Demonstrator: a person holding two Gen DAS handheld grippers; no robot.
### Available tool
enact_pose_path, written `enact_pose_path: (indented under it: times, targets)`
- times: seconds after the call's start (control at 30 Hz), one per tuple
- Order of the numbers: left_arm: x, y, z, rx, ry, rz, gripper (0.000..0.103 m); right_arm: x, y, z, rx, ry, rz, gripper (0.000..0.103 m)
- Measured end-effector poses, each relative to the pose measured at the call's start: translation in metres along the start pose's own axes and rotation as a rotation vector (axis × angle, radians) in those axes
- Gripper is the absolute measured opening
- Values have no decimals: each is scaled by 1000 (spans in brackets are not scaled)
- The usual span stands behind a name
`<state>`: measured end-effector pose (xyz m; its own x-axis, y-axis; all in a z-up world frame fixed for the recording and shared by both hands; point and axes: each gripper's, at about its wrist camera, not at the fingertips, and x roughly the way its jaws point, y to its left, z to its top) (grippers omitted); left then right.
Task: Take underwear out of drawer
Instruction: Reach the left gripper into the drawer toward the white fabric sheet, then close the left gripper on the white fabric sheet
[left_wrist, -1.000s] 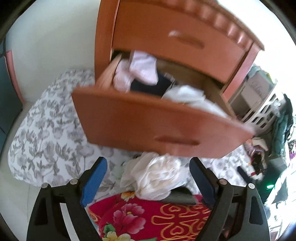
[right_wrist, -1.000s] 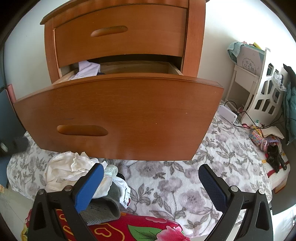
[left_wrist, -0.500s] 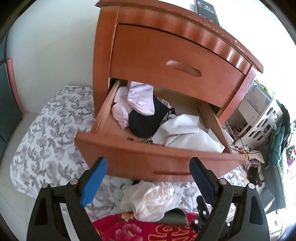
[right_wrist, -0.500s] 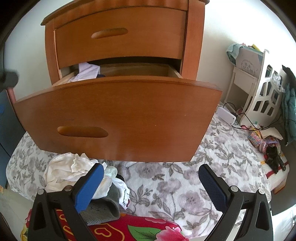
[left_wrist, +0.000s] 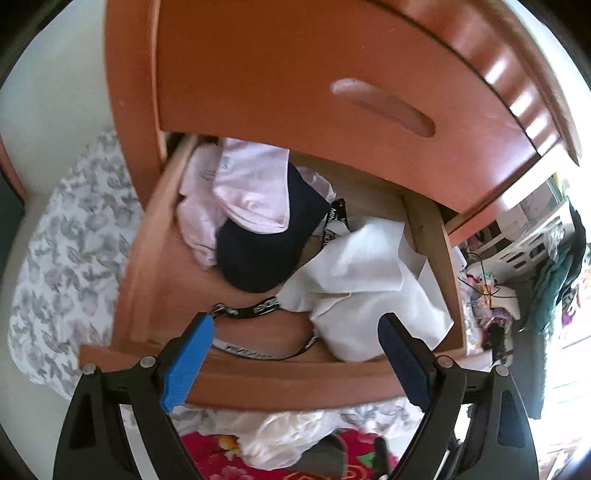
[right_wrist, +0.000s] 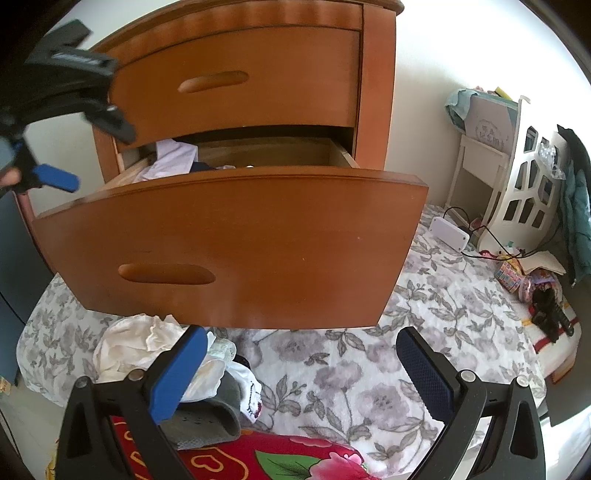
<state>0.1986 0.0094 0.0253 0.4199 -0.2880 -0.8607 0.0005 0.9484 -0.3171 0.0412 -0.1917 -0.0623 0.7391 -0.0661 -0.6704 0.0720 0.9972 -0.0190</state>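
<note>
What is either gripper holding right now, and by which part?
Nothing. The left gripper hangs open over the open drawer; the right gripper is open and empty over the floral bedding.

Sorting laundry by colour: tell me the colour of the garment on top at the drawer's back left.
Pale pink garment, clearest in the left wrist view.

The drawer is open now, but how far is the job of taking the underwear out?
Done: the lower drawer stands pulled out, and a heap of light garments already lies on the floral bedding below it. In hand: nothing; the left gripper hovers open above the drawer, the right gripper open and empty. Left: pink, dark and white clothes are inside.
</note>
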Motion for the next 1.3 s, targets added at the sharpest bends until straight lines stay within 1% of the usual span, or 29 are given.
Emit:
enact_pose_path:
  times: [0.13, 0.2, 0.33, 0.4, 0.5, 0.63, 0.77, 0.8, 0.87, 0.97, 1.1, 1.17, 1.3]
  targets:
    - [18, -7, 15, -43, 51, -7, 90, 2, 0, 0, 4, 10, 7, 103]
    - [26, -12, 21, -61, 68, 9, 90, 3, 0, 0, 6, 14, 12, 103]
    - [41, -30, 29, -23, 95, 32, 90, 6, -2, 0, 14, 27, 24, 103]
    - [48, -43, 29, 14, 111, 40, 90, 7, -3, 0, 19, 33, 30, 103]
    - [59, -66, 29, 83, 127, 71, 90, 8, -3, -1, 24, 36, 36, 103]
    - [69, -91, 31, 158, 121, 126, 90, 9, -3, -1, 27, 40, 42, 103]
    - [82, -114, 34, 288, 118, 246, 90, 10, -4, -1, 34, 47, 51, 103]
    - [86, -117, 35, 306, 120, 270, 90, 11, -5, -1, 38, 49, 55, 103]
    - [92, -117, 38, 325, 116, 321, 90, 11, -6, -1, 45, 51, 60, 103]
    - [98, -111, 41, 325, 119, 360, 86, 12, -8, -1, 56, 53, 70, 103]
    - [108, -96, 47, 304, 140, 383, 84, 13, -10, -1, 64, 57, 78, 103]
    - [111, -86, 51, 275, 153, 375, 80, 14, -11, -2, 68, 59, 80, 103]
    - [120, -69, 55, 214, 205, 299, 68, 16, -12, -2, 71, 66, 84, 103]
